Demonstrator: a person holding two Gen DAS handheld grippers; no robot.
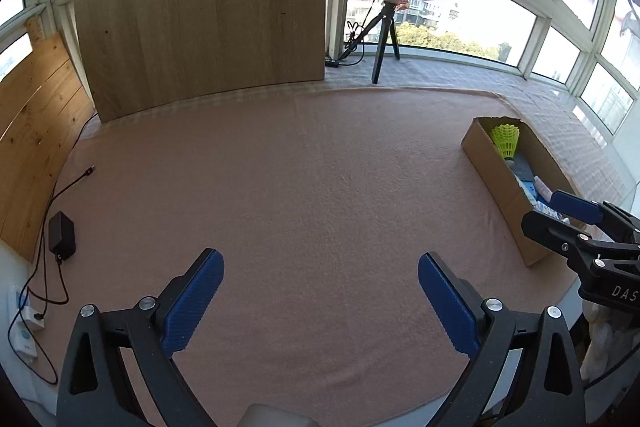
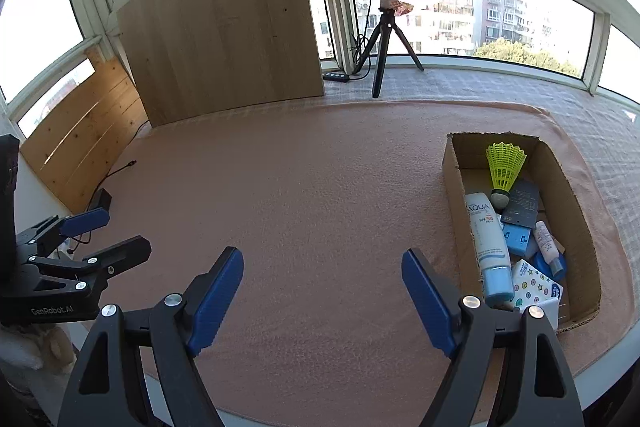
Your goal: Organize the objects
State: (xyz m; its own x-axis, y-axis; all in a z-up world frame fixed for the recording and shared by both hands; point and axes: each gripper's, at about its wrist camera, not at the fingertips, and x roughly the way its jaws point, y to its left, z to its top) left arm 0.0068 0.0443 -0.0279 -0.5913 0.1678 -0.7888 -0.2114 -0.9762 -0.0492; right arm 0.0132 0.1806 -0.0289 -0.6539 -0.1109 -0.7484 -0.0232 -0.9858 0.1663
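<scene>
Both the left gripper (image 1: 320,301) and right gripper (image 2: 322,297) gape empty over the pink cloth (image 2: 312,187); the cardboard box (image 2: 576,211) with the yellow shuttlecock (image 2: 505,167) sits right of the right gripper.

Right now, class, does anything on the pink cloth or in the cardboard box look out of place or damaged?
Nothing stands out. The pink cloth lies flat, and the open cardboard box holds the neon-yellow plastic shuttlecock, white sunscreen tube and other small packets loosely.

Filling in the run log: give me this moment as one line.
left gripper: open, empty | right gripper: open, empty | cardboard box: holds shuttlecock, sunscreen tube, small items | pink cloth: bare
</scene>
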